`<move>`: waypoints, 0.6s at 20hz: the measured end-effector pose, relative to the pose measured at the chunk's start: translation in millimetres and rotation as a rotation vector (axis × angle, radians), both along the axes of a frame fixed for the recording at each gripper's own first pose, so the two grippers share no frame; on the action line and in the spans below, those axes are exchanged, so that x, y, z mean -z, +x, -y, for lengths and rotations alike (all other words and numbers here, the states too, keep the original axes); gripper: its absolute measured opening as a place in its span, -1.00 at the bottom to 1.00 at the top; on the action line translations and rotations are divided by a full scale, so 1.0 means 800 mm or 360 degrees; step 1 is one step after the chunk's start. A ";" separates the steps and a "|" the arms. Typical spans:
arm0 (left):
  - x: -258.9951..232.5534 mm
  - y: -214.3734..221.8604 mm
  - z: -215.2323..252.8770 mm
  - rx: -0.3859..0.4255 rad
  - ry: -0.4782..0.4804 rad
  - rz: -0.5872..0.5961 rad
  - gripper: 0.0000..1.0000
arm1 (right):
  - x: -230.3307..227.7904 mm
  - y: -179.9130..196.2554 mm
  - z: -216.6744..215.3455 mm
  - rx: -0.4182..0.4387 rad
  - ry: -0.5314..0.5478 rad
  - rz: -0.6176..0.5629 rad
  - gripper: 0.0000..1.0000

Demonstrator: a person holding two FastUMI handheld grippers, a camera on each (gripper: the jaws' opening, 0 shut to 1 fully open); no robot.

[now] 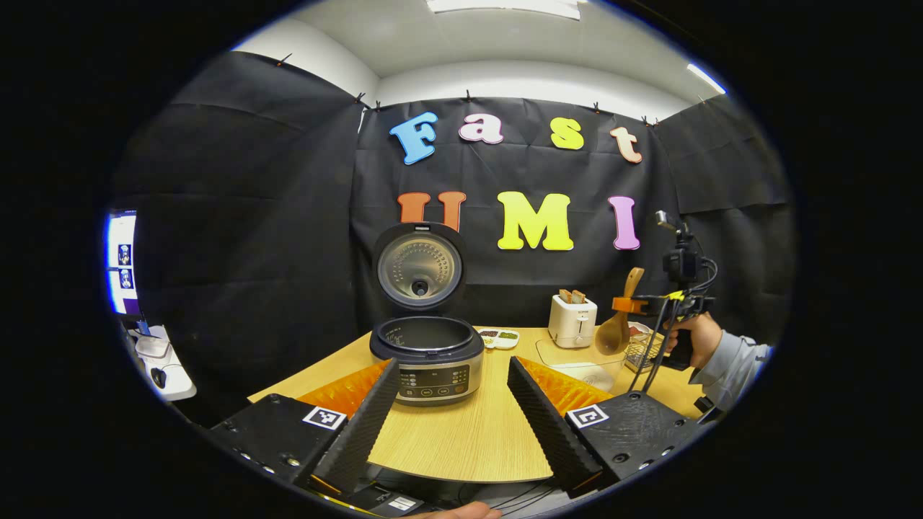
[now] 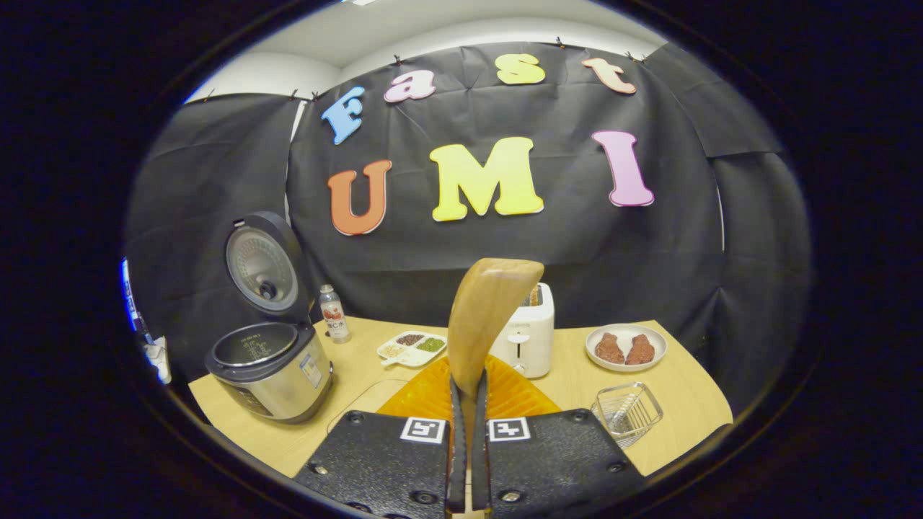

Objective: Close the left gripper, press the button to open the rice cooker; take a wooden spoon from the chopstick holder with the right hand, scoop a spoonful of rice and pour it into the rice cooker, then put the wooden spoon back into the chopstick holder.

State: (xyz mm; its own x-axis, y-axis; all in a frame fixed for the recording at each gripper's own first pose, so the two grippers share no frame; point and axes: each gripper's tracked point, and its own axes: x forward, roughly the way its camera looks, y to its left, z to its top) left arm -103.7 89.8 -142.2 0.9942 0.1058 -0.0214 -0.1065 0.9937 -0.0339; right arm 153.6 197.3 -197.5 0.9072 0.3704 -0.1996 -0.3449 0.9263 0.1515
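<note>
right gripper (image 2: 467, 393): you're clamped on the wooden spoon (image 2: 484, 317), handle up.
left gripper (image 1: 451, 404): jaws wide, idle.
rice cooker (image 1: 427, 353): lid open, worktop's left edge.
risk: thin grip, spoon may twist while scooping.

a white toaster (image 2: 528, 339), a bottle (image 2: 334, 313) and a plate of meat (image 2: 626, 347) stand on the table (image 2: 692, 404).
</note>
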 end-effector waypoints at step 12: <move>0.010 0.008 0.004 0.0038 0.0022 -0.0007 0.94 | 0.101 0.033 -0.026 0.0264 -0.0288 -0.0024 -0.82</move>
State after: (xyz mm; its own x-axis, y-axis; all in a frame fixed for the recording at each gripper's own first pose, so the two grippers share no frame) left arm -97.5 86.4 -150.4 0.9963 0.0826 -0.0247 -0.0831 0.9964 -0.0194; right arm 179.8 217.8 -278.5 0.9490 0.1735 -0.2632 -0.1846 0.9827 -0.0179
